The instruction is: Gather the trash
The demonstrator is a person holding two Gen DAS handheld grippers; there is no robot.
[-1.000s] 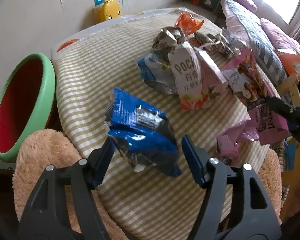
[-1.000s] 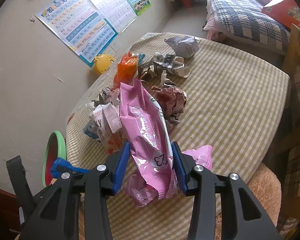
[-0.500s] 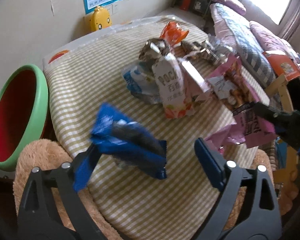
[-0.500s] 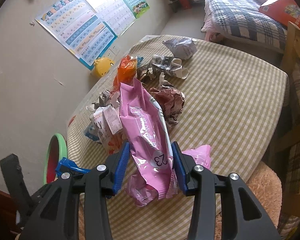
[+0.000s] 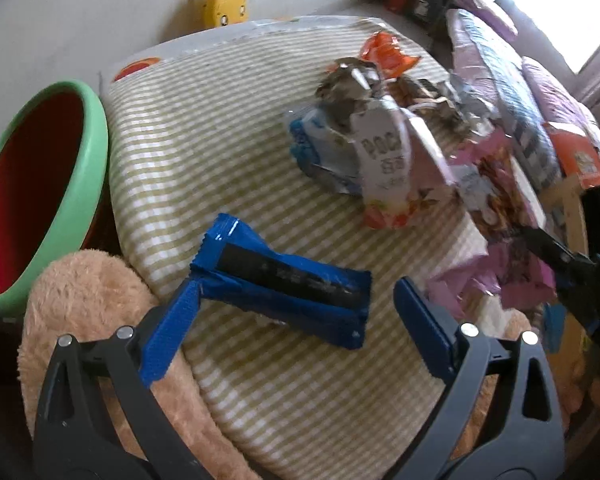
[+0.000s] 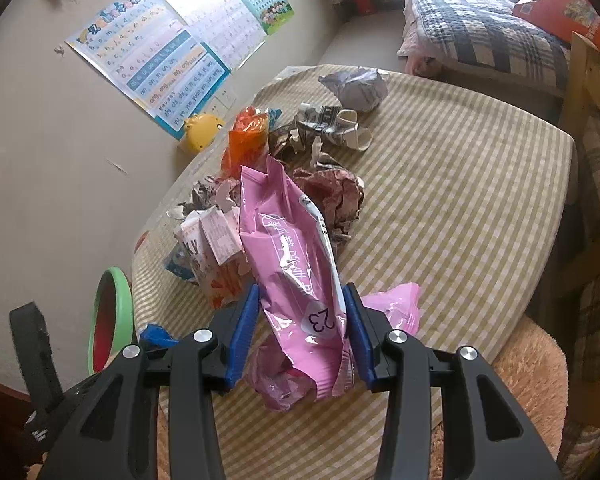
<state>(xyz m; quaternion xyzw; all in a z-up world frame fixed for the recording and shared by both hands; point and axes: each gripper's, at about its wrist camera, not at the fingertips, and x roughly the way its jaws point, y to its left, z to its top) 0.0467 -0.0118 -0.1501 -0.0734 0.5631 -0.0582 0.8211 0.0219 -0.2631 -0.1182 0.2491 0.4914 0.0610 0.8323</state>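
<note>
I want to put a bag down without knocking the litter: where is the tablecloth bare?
Bare cloth lies right of the wrapper pile, out to the table edge by the bed. Another strip runs between the green bin and the pile. It is crowded around the pink bag and blue wrapper.

Checked-cloth table point(image 6: 460, 216), wrappers point(image 6: 332, 196) atop

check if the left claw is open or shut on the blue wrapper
Open. The left claw stands wide; the blue wrapper touches only its left pad, with a clear gap to the right pad.
</note>
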